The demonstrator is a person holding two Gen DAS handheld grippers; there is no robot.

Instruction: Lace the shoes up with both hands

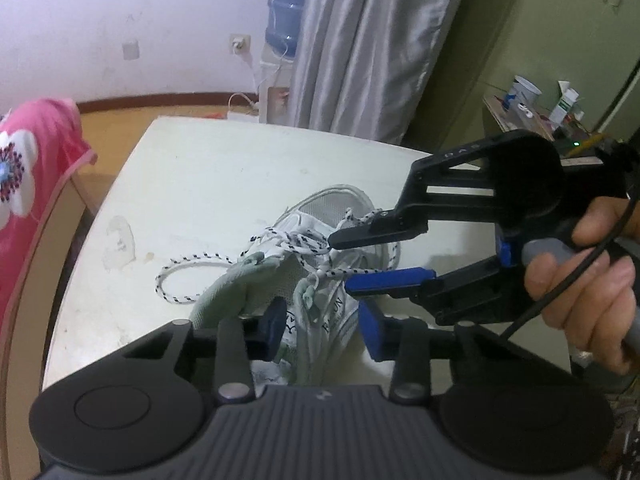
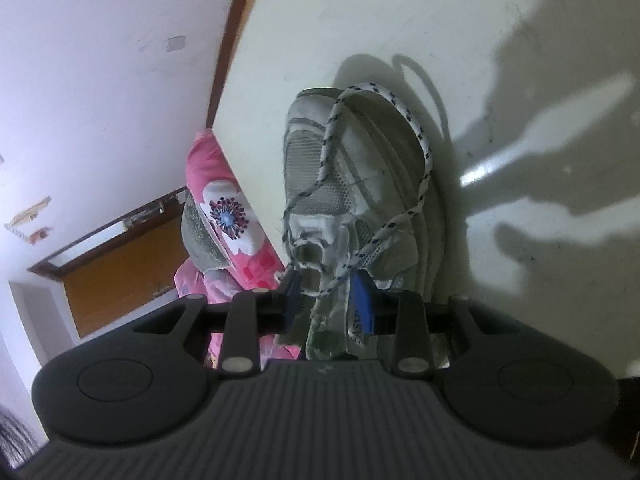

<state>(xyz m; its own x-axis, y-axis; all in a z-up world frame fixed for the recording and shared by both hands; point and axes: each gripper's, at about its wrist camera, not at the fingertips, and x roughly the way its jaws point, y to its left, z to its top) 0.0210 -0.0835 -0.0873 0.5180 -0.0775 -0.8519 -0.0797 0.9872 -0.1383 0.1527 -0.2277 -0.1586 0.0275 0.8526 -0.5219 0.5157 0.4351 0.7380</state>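
Sneaker half-laced on the white table, both grippers working at its collar.

Lacing looks only partly done: the speckled white lace crosses the lower eyelets, but one long slack loop lies on the table beside the shoe and another drapes over the toe, so the upper eyelets and the tie seem left to do. The left gripper points steeply down over the heel and tongue, its blue pads straddling the collar; whether they pinch anything cannot be told. The right gripper, held in a hand and coming in from the side, has its jaws parted, with lace strands running between them, seemingly not clamped.
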